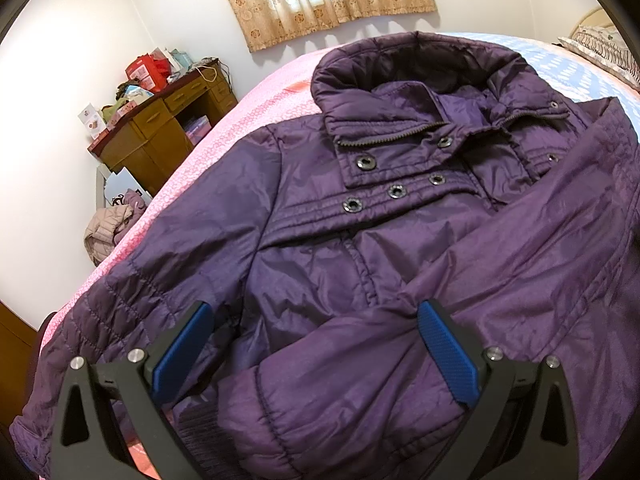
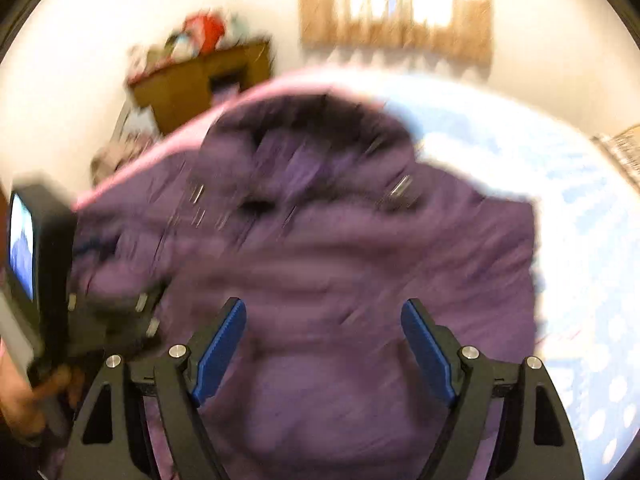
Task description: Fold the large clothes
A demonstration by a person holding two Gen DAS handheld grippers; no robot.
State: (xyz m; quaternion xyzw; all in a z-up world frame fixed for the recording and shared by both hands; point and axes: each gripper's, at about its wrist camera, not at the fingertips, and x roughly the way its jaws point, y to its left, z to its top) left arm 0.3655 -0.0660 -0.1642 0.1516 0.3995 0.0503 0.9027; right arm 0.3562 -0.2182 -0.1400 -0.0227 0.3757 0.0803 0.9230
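Observation:
A purple padded jacket [image 1: 360, 220] lies front-up on the bed, collar and hood at the far end. One sleeve is folded across the body, its cuff [image 1: 304, 392] between my left gripper's fingers. My left gripper [image 1: 316, 320] is open just above the jacket, its blue pads [image 1: 448, 356] wide apart. The right wrist view is blurred by motion. There the jacket [image 2: 340, 260] fills the middle and my right gripper [image 2: 324, 320] is open and empty above it. The left gripper's body [image 2: 52, 280] shows at the left edge, held in a hand.
The bed has a pink cover [image 1: 224, 136] on the left and a light blue dotted cover [image 1: 576, 68] on the right. A wooden desk [image 1: 160, 132] with clutter stands by the wall. A pale jacket [image 1: 108, 232] lies on the floor. Pillows [image 1: 600, 48] are at far right.

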